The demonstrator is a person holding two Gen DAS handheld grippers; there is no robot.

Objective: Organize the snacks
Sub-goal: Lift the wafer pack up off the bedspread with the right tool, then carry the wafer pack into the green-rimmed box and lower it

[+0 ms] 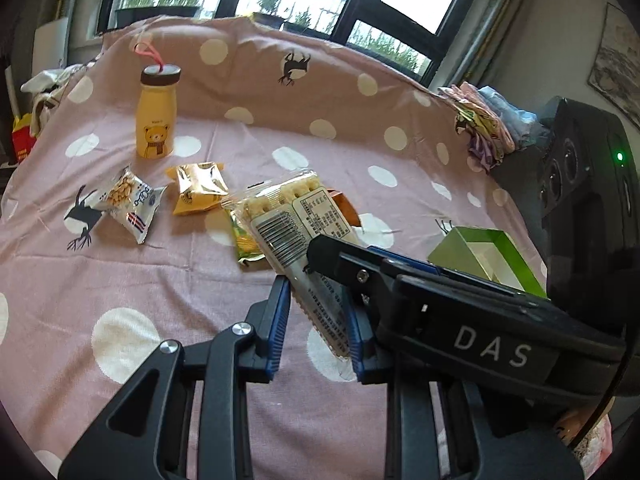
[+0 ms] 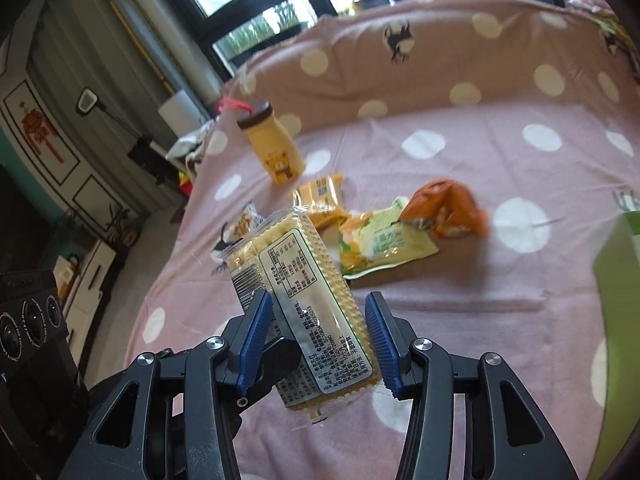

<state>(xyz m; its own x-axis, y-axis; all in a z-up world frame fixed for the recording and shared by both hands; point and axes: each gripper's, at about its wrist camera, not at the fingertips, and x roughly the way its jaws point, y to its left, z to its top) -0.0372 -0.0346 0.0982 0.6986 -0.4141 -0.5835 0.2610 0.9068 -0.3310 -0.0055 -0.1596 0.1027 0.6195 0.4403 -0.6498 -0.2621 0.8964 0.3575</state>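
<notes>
A clear-wrapped cracker pack [image 1: 296, 224] [image 2: 304, 304] is held above the pink spotted cloth between both grippers. My left gripper [image 1: 316, 320] has its blue pads on either side of the pack's lower end. My right gripper [image 2: 320, 340] straddles the same pack, its pads close to the sides; its body crosses the left wrist view [image 1: 460, 312]. On the cloth lie a white-blue snack bag [image 1: 128, 204], a yellow packet [image 1: 200, 192] [image 2: 322, 200], a green-yellow packet [image 2: 384, 244] [image 1: 246, 244] and an orange packet [image 2: 448, 204].
A yellow bear bottle [image 1: 155, 116] [image 2: 274, 148] stands at the back left. An open green box [image 1: 488, 256] [image 2: 620, 280] sits at the right. A black speaker [image 1: 580, 168] stands beyond it. Folded cloths [image 1: 488, 120] lie at the far right.
</notes>
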